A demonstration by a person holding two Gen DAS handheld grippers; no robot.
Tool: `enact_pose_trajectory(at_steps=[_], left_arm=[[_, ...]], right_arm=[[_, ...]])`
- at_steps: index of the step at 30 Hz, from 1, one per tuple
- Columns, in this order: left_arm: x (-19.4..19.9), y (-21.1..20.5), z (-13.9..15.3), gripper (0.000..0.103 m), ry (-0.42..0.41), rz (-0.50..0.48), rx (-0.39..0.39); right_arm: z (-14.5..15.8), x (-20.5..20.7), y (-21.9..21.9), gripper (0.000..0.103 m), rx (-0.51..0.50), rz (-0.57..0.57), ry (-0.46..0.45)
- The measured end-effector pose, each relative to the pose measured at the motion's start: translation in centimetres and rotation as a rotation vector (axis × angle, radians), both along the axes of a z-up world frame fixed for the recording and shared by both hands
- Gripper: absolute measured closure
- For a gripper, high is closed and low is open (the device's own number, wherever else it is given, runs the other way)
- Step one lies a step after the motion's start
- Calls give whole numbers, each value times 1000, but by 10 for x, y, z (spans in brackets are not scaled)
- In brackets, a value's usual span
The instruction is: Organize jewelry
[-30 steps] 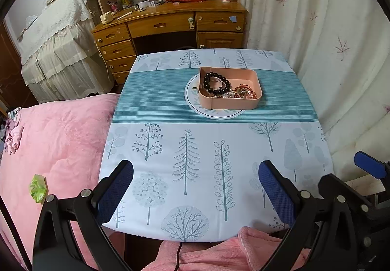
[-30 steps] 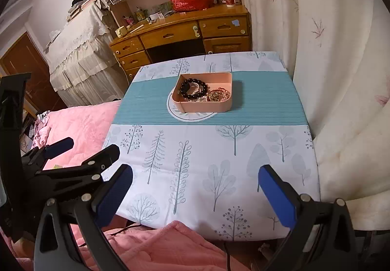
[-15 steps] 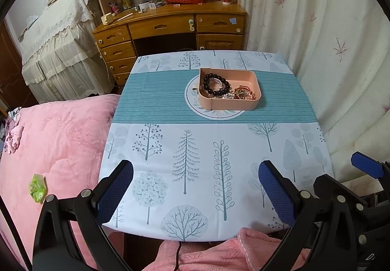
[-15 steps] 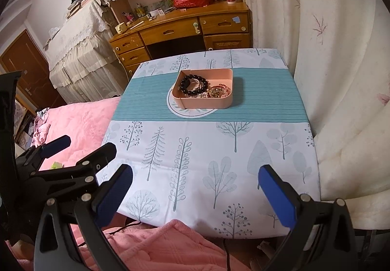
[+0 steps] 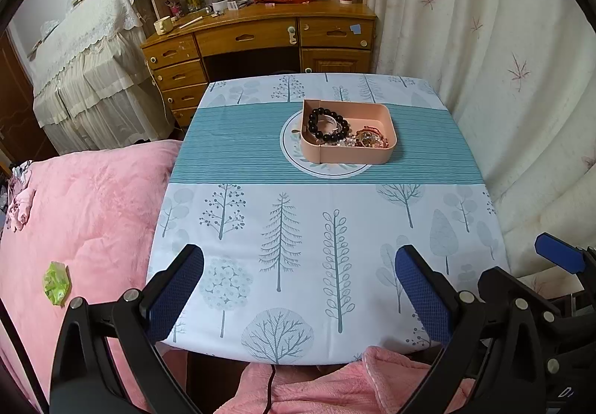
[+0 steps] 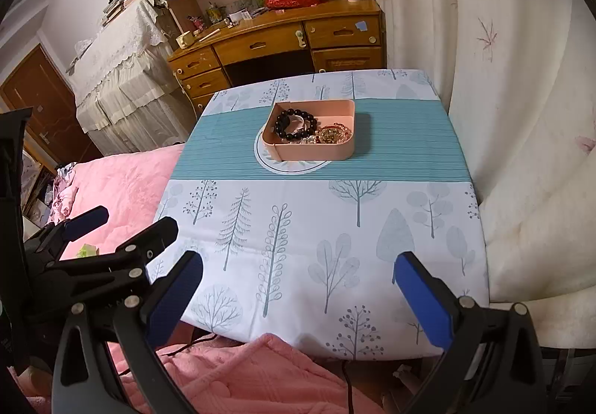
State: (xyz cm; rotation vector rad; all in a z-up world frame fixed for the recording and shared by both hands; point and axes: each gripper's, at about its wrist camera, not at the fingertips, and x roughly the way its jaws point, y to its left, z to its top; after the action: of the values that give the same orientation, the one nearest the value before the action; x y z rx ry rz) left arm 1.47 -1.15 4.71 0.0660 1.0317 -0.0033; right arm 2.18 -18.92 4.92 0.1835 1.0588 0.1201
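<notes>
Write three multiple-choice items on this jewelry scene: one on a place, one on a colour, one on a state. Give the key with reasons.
1. Where does the shallow pink rectangular tray stand?
A. on the teal striped band of the tree-print tablecloth
B. on the pink blanket
C. on the wooden desk

2. What colour is the large round-bead bracelet in the tray?
A. white
B. black
C. green

3. How do the jaws of the left gripper and the right gripper stand?
A. both shut on jewelry
B. one open, one shut
C. both open and empty

Key: 1 A, the tray sits on the teal band, over a round white print. 2 B, its beads are dark and glossy. 3 C, each wrist view shows wide-apart blue pads with only cloth between them.
</notes>
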Motion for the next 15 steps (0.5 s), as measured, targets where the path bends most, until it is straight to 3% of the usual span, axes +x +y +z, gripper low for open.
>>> enact_pose_trajectory(at_steps=[15], left_arm=[[-1,-4,0,1,-1,-2,1]], right_arm=[[-2,-1,-2,0,-1,-3,0]])
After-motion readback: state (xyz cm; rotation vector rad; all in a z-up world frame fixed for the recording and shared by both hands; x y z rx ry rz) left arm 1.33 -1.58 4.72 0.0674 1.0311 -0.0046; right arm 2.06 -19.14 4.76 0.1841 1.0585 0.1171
